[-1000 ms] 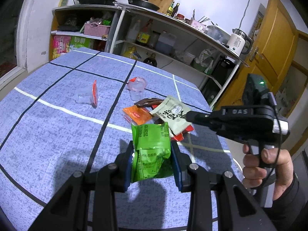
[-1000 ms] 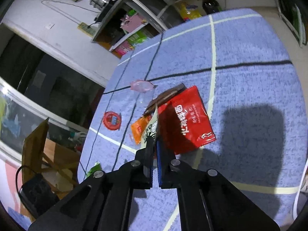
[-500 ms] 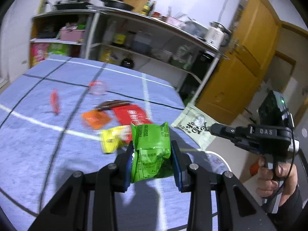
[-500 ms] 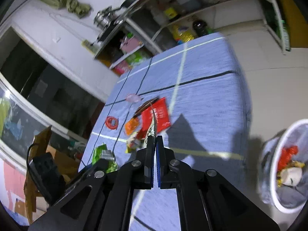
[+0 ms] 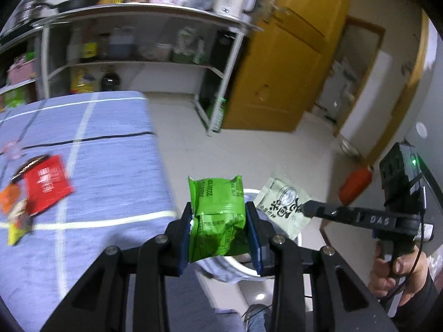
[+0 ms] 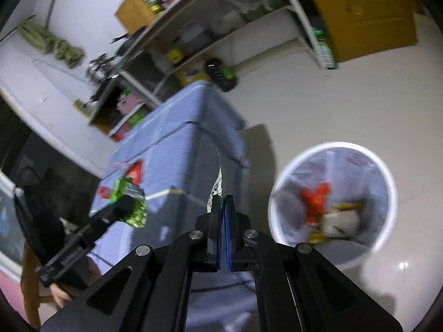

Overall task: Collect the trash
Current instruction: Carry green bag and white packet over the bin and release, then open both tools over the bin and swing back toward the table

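Note:
My left gripper (image 5: 218, 215) is shut on a green snack packet (image 5: 217, 218) and holds it in the air just past the table's right edge, over the white waste bin (image 5: 243, 268). My right gripper (image 6: 223, 207) is shut on a pale green wrapper (image 6: 218, 185), seen edge-on; in the left wrist view this wrapper (image 5: 285, 207) hangs above the bin. The bin (image 6: 332, 202) stands on the floor to the right of my right gripper, lined with a bag and holding several pieces of trash. The left gripper with its green packet (image 6: 130, 202) shows at left.
A blue-clothed table (image 5: 110, 166) carries a red packet (image 5: 47, 182), an orange packet (image 5: 9, 196) and a yellow wrapper (image 5: 16, 229). Kitchen shelves (image 5: 133, 55) stand behind it, with a yellow door (image 5: 282, 69) to their right. The floor is pale tile.
Both grippers have swung right, away from the table top to its edge and over the floor. The waste bin has come under them. Each keeps its wrapper.

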Motion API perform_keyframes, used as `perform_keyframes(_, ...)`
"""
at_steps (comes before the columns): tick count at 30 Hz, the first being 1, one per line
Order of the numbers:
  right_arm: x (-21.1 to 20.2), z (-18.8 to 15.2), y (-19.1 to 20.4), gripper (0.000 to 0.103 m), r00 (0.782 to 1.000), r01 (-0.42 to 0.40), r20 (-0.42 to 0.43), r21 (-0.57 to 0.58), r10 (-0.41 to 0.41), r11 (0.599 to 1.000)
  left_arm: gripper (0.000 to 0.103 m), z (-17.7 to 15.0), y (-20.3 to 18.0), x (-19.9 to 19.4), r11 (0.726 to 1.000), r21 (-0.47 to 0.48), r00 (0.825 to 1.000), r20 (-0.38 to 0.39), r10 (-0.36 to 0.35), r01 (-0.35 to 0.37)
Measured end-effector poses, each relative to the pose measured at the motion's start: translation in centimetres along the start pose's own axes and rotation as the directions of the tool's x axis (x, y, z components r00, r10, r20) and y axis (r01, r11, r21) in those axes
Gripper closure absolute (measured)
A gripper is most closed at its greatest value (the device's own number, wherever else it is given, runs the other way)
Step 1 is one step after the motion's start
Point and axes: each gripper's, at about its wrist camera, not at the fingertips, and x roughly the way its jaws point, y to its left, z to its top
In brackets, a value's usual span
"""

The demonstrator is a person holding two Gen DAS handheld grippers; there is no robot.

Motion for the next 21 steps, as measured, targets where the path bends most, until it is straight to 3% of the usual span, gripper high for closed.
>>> perform_keyframes(10,0.7,0.3,-7.5,0.101,0.99,0.13,-0.06,0.081,-0.126,0.988,0.064,0.9,-6.5,9.2,0.995,0.059,0.98,-0.189,-0.065,0.077)
perform_keyframes(15,1.6,0.8,-10.7,0.099,0.985,0.166,-0.081,0.153,-0.155,0.974,0.059,0.8,-6.8,12.6,0.997,0.024,0.964,-0.256,-0.067,0.076)
perform_keyframes(21,1.4,0.9,-11.2,0.095,0.984,0.173,-0.074,0.17,-0.163,0.97,0.049,0.6,-6.2,14.2,0.998,-0.02,0.958,-0.279,-0.062,0.058)
